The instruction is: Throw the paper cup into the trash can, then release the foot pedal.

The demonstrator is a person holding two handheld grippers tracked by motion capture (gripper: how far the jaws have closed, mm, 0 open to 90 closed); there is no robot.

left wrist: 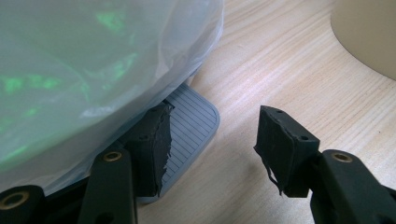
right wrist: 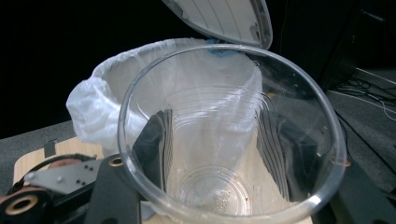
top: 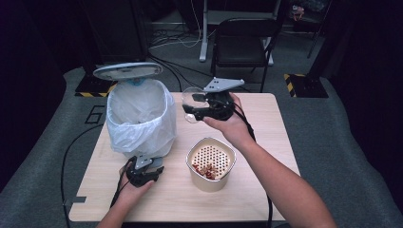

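Cup (right wrist: 219,186) clear ribbed plastic, clamped by right gripper (top: 195,110) | left gripper (left wrist: 212,140) jaws apart over ridged pedal (left wrist: 194,123)

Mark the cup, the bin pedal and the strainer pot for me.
cup (right wrist: 224,140): right gripper view, on its clear side wall.
bin pedal (left wrist: 194,123): left gripper view, on its ribbed grey top.
strainer pot (top: 209,183): high view, on its cream outer wall.
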